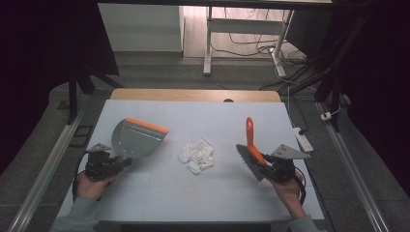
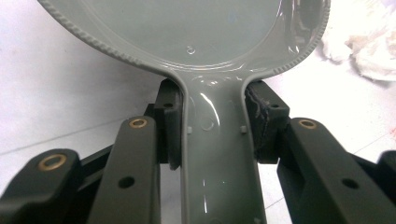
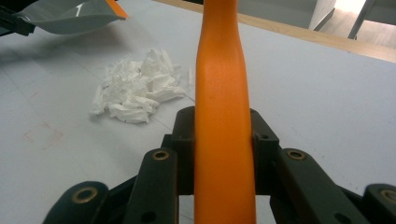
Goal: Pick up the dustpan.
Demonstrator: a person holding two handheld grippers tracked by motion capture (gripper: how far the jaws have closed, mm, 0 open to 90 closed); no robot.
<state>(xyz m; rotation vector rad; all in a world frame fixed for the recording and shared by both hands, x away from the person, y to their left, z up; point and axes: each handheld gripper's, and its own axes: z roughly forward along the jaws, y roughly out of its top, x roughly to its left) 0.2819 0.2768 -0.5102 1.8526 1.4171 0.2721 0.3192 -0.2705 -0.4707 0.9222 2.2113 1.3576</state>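
Left gripper (image 1: 121,163) clamping dustpan (image 1: 138,137), right gripper (image 1: 263,166) clamping brush (image 1: 250,145); paper scraps (image 1: 197,153) lying between them, nearer the pan.

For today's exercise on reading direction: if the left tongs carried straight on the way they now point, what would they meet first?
Probably the pile of white paper scraps: the left tongs, shut on the grey dustpan, point roughly toward it, though depth is unclear.
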